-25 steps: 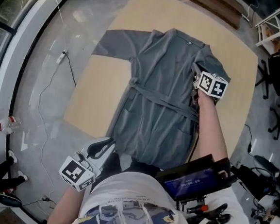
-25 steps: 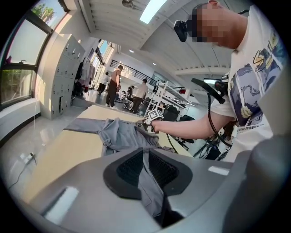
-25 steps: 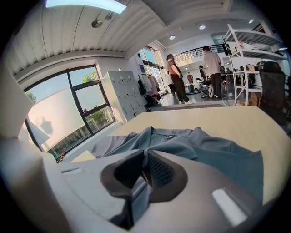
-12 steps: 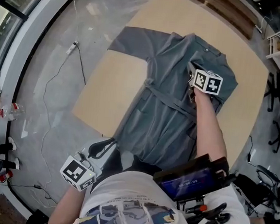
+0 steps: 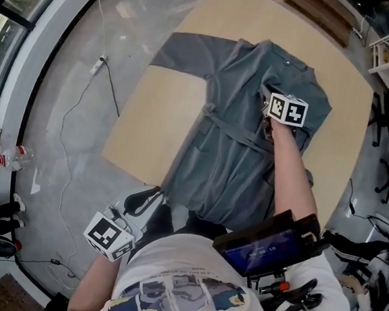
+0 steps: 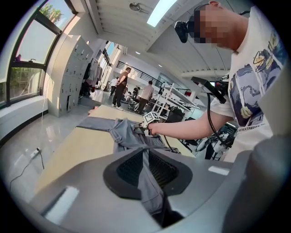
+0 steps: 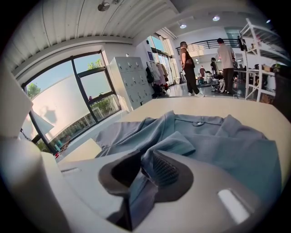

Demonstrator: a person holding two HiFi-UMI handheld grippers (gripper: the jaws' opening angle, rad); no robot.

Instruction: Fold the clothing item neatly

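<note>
**Folded sleeve at risk as the right jaws let go**

The grey robe (image 5: 232, 148) is laid lengthwise on the table (image 5: 139, 133), with the collar toward the top of the frame and the hem (image 5: 178, 187) at the near edge, lower centre.

The main risk is judged to lie at the right gripper (image 5: 268, 105), right of centre in the upper frame. Its jaws have just been opening. A pleat of the folded sleeve (image 5: 307, 100) is seen between them, resting against one pad with a gap at the other. If the gripper is lifted before the cloth drops free, the sleeve could be dragged open again.

A second risk is judged at the left gripper (image 5: 151, 196), lower left, whose jaws are clamped on the hem. A hard pull there could slide the robe off the edge and rumple the belt (image 5: 230, 131). The other sleeve (image 5: 180, 48) is not yet folded.

The right forearm is stretched out over the robe, with the gripper tilted down onto it. The left gripper is held low beside the table's near edge and pointed slightly downward.
</note>
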